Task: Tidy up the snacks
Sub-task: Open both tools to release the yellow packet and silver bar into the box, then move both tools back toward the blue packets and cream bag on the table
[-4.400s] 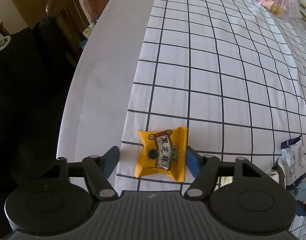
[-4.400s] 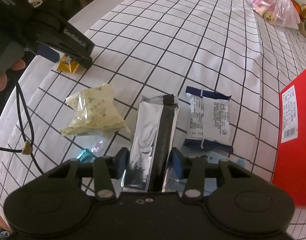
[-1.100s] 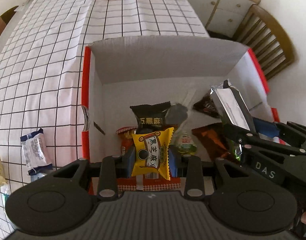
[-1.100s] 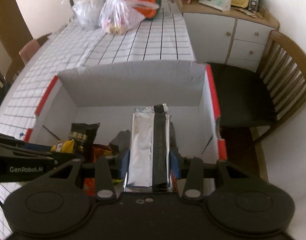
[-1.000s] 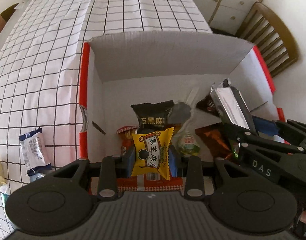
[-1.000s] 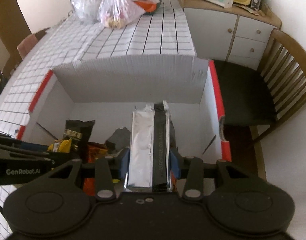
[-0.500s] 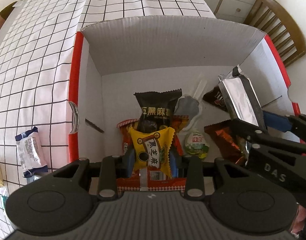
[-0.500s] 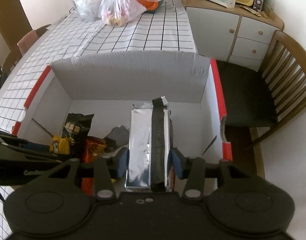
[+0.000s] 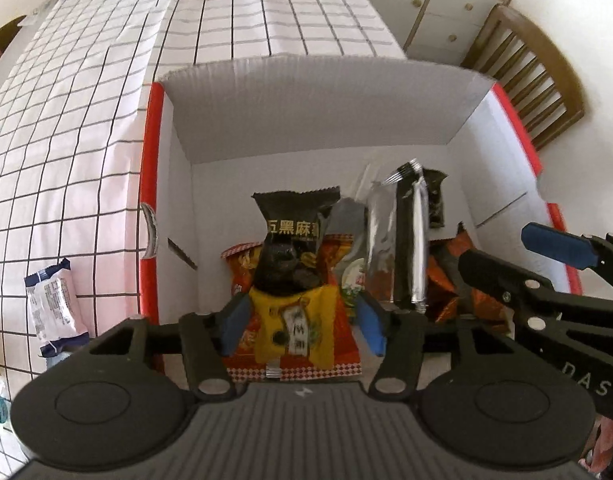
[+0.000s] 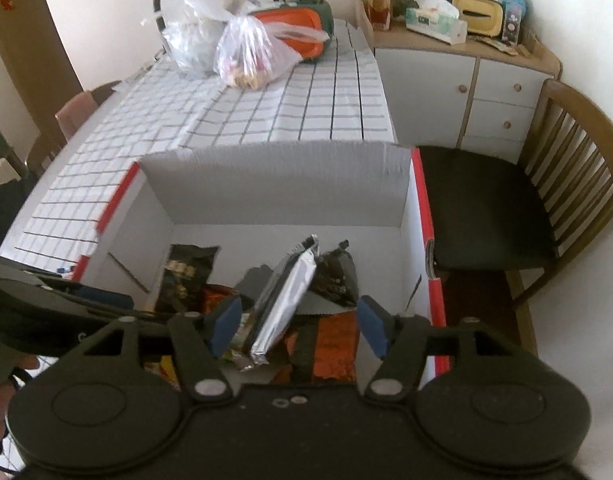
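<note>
A red box with white inner walls (image 9: 318, 108) (image 10: 266, 184) holds several snack packs. My left gripper (image 9: 302, 320) is open above the box's near end; the yellow snack pack (image 9: 294, 328) lies loose between its fingers on the pile. My right gripper (image 10: 298, 324) is open over the box; the silver-and-black pack (image 10: 286, 300) (image 9: 402, 240) has dropped free and leans tilted among the packs. A black pack with gold lettering (image 9: 294, 220) (image 10: 186, 276) lies in the middle. The right gripper also shows in the left wrist view (image 9: 546, 264).
A blue-and-white pack (image 9: 52, 308) lies on the checked tablecloth (image 9: 66, 120) left of the box. Plastic bags (image 10: 250, 52) sit at the table's far end. A wooden chair (image 10: 546, 200) and a white cabinet (image 10: 466, 92) stand to the right.
Both grippers have opened. The yellow pack dropped onto the pile and the silver pack fell free, tipping left inside the box.
</note>
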Action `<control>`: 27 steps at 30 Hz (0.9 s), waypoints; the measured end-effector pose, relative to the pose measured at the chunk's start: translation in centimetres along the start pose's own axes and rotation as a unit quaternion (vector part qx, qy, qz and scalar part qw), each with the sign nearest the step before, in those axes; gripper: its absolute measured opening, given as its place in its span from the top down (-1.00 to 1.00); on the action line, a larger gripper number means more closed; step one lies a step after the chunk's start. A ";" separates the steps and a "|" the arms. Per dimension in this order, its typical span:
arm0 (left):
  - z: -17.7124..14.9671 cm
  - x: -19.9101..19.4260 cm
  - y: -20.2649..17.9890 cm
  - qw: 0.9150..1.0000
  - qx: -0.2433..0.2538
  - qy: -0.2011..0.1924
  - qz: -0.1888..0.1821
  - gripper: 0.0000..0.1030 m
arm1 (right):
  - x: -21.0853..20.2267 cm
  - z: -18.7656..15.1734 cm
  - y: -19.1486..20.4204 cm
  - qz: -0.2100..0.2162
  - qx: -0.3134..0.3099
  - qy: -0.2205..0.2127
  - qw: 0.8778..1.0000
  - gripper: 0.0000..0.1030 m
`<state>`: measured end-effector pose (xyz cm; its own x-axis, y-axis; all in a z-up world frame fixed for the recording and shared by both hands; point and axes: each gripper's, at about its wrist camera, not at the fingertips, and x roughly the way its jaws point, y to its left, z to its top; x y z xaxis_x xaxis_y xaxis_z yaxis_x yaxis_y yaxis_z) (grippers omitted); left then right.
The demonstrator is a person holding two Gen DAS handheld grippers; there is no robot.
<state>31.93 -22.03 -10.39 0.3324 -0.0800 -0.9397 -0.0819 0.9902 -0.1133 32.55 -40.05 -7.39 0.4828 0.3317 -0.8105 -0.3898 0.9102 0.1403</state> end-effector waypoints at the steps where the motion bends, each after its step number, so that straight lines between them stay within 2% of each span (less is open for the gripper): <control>1: -0.1 -0.4 0.1 1.000 0.001 -0.002 -0.002 -0.13 | -0.3 0.0 0.1 0.002 -0.001 -0.003 1.000 -0.23; 12: -2.0 -4.9 1.6 0.998 0.005 -0.062 -0.015 -0.23 | -4.3 -0.6 1.9 0.026 -0.011 -0.039 0.999 -0.42; 27: -6.0 -10.5 5.4 0.990 0.012 -0.139 -0.025 -0.36 | -8.3 -1.9 6.9 0.078 -0.028 -0.083 0.993 -0.70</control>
<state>22.41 -16.55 -3.08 0.5818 -0.0978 -0.8075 -0.0374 0.9885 -0.1467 24.36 -36.97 -0.76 0.5345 0.5079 -0.6756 -0.5101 0.8312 0.2213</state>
